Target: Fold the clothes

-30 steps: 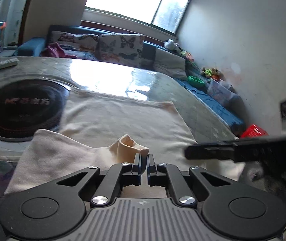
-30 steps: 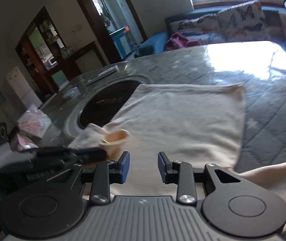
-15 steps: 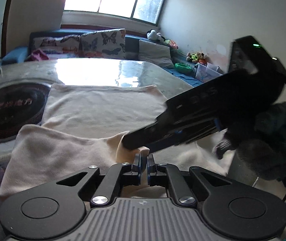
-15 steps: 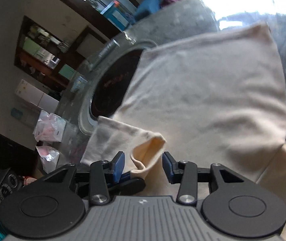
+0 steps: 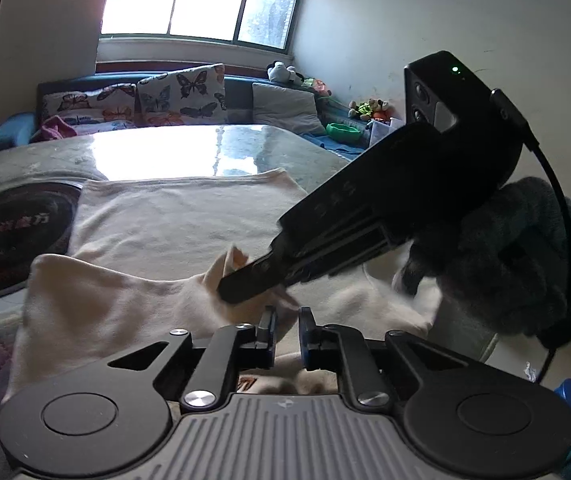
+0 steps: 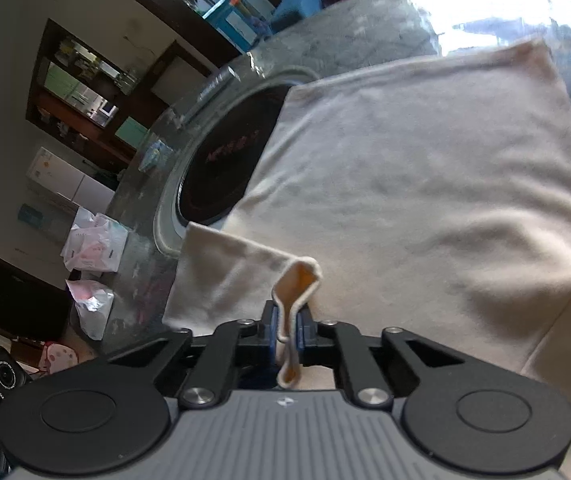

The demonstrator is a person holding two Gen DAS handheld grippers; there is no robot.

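Right claw [image 6: 287,328] pinches the cream shirt's [image 6: 425,184] sleeve cuff upright; left claw [image 5: 286,330] gapes empty.

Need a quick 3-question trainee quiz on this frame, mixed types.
1. True or false: the right gripper is shut on a fold of the shirt.
2. The left gripper is: A) clamped on the shirt B) slightly open, holding nothing C) out of view.
3. Fill in: the dark round cooktop is set into the ____, partly under the shirt.

Key: 1 true; 2 B; 3 table.
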